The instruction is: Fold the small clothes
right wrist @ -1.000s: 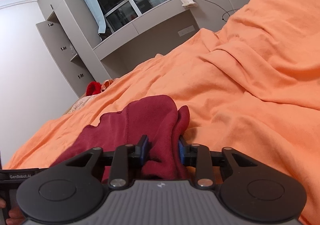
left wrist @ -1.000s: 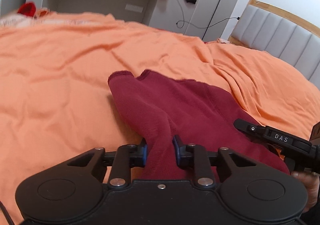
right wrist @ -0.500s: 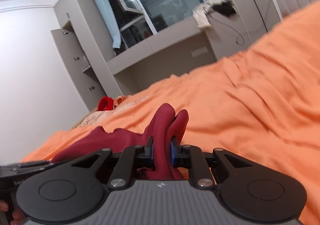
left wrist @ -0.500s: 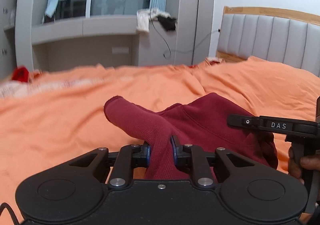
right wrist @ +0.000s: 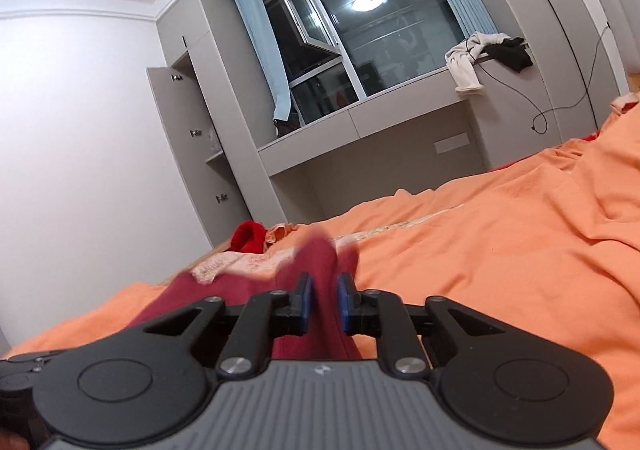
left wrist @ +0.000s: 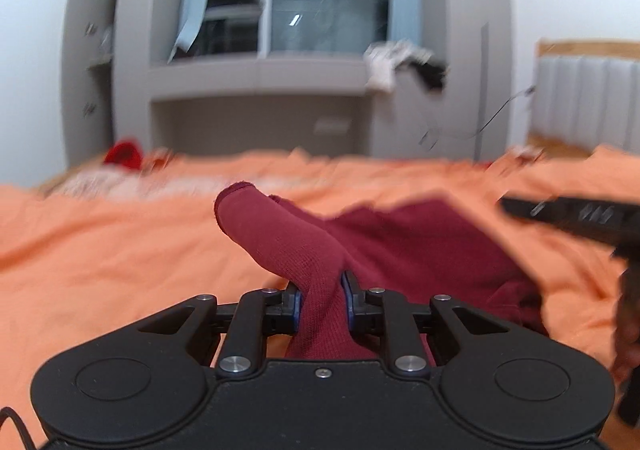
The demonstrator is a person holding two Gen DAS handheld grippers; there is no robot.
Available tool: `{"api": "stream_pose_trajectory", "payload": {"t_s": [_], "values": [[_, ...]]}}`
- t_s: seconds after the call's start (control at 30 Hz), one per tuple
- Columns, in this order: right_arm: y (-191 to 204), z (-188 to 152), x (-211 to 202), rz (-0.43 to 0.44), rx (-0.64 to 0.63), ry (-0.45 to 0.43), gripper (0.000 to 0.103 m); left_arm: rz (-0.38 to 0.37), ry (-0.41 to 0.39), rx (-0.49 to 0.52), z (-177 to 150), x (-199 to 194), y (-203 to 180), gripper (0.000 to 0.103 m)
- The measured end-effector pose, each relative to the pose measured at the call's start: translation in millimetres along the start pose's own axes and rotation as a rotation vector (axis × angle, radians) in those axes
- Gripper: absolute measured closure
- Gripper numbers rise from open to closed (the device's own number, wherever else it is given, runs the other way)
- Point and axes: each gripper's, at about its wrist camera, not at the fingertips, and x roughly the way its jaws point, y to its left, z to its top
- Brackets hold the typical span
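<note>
— Orange bedding [right wrist: 500, 250] fills the ground under us, rumpled and soft, with grey built-in cupboards [right wrist: 192, 137] and a dark window [right wrist: 360, 37] behind it. Where do we start?

— With our tongs. Our left gripper [left wrist: 322, 304] is clenched on a fold of the dark red knitted garment [left wrist: 400, 250]; its blue pads [left wrist: 297, 306] press the cloth from both sides, and a rounded, ribbed end of the fabric sticks out beyond them.

— And the other one?

— Our right gripper [right wrist: 323, 304] is clamped on another bunch of the same dark red knitted garment [right wrist: 316, 282], the cloth pinched between its blue pads [right wrist: 305, 302]. In the left wrist view we see that right gripper [left wrist: 576, 215] as a blurred black bar at the right edge, with part of a hand [left wrist: 626, 330] below it.

— So where does the garment lie?

— Between the two grippers, gripped at both ends. Whether its middle rests on the orange bedding [left wrist: 100, 250] or hangs just above it, we cannot tell; the left wrist view is smeared.

— Further out?

— At the far edge of the bed we see a bright red bundle of cloth [right wrist: 250, 236] beside a pale, lace-like piece of fabric [right wrist: 228, 264]. On the grey ledge under the window hang a white garment [right wrist: 466, 61] and a black garment [right wrist: 516, 53], touching each other, with a thin dark cable [right wrist: 560, 105] trailing down the cupboard front. At the right, the left wrist view catches a padded grey headboard with a wooden frame [left wrist: 584, 97].
</note>
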Motion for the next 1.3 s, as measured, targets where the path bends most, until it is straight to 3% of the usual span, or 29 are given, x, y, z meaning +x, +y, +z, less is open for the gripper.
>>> {"api": "stream_pose_trajectory", "payload": {"t_s": [0.13, 0.3, 0.33, 0.37, 0.43, 0.53, 0.63, 0.77, 1.03, 1.2, 1.3], "values": [[-14, -13, 23, -0.039, 0.011, 0.105, 0.097, 0.037, 0.123, -0.093, -10, 24, 16, 0.077], [-25, -27, 26, -0.086, 0.024, 0.183, 0.09, 0.084, 0.159, -0.029, -21, 22, 21, 0.064], [-25, -27, 24, -0.083, 0.032, 0.184, 0.079, 0.101, 0.158, -0.01, -24, 20, 19, 0.059], [-23, -27, 19, -0.078, 0.035, 0.184, 0.059, 0.115, 0.155, 0.003, -28, 17, 16, 0.056], [-22, -25, 12, -0.056, 0.03, 0.191, 0.039, 0.133, 0.147, 0.015, -31, 13, 20, 0.041], [-7, -27, 4, -0.037, -0.05, 0.223, 0.033, 0.14, 0.135, -0.018, -29, 3, 23, 0.021], [14, -32, -8, -0.011, -0.156, 0.252, 0.02, 0.084, 0.131, -0.066, -32, -12, 26, 0.019], [36, -45, -25, 0.016, -0.256, 0.276, 0.013, 0.064, 0.096, -0.012, -41, -31, 18, 0.015], [46, -68, -25, -0.111, -0.394, 0.343, 0.007, 0.152, 0.06, 0.164, -59, -40, -15, 0.015], [45, -70, -29, -0.125, -0.385, 0.326, 0.004, 0.195, 0.032, 0.199, -62, -46, -23, 0.015], [47, -68, -38, -0.131, -0.397, 0.287, 0.003, 0.2, 0.03, 0.168, -61, -54, -21, 0.012]]}}
